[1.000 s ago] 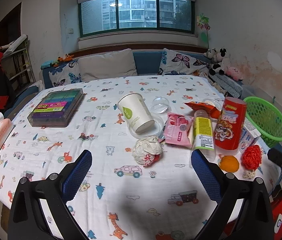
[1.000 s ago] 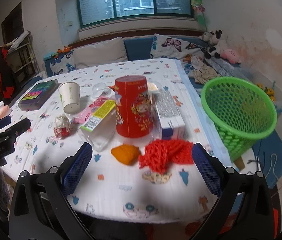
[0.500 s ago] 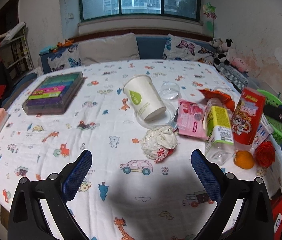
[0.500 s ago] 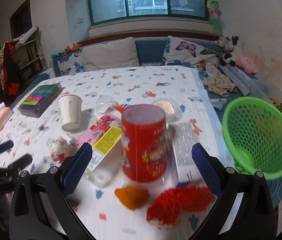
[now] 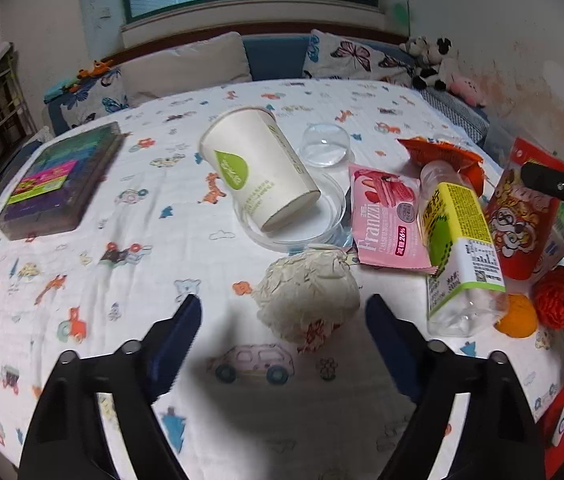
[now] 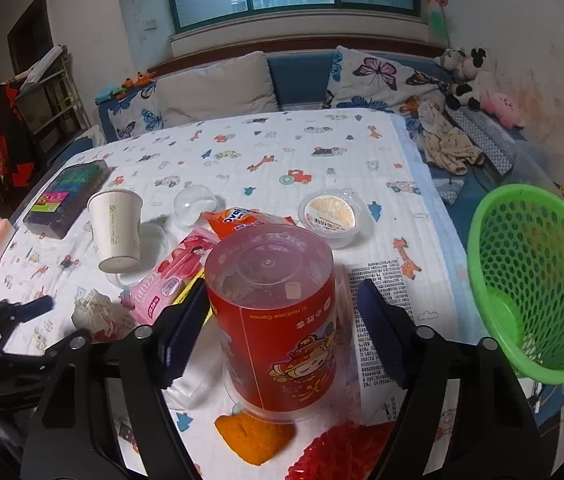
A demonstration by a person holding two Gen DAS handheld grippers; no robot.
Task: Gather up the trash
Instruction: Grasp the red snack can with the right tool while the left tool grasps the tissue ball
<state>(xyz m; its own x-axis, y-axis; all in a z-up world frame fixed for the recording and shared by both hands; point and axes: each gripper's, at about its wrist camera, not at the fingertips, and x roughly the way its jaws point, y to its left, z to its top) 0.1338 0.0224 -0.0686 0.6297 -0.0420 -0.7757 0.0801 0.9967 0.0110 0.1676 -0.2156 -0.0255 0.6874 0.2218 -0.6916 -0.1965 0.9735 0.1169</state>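
Note:
A crumpled white paper ball (image 5: 310, 292) lies on the printed tablecloth. My left gripper (image 5: 284, 320) is low over it, jaws closing, with the ball between the blue fingertips and just ahead of them; neither pad presses on it. A red snack canister (image 6: 277, 320) with a clear lid stands upright near the table's right edge. My right gripper (image 6: 282, 304) straddles it, jaws closing; the left pad is at its side and a gap shows at the right pad. A green mesh basket (image 6: 534, 280) stands beyond the table's right edge.
Around the ball lie a tipped paper cup (image 5: 257, 172) on a clear lid, a pink wrapper (image 5: 386, 216), a yellow-labelled bottle (image 5: 458, 240), an orange snack bag (image 5: 442, 152), orange peel (image 5: 516, 316) and red netting (image 5: 554, 298). A pudding cup (image 6: 332, 212) sits behind the canister, a coloured box (image 5: 61, 184) far left.
Both grippers came forward and their jaws narrowed. The left sank toward the paper ball; the right closed in until the red canister stood between its fingers.

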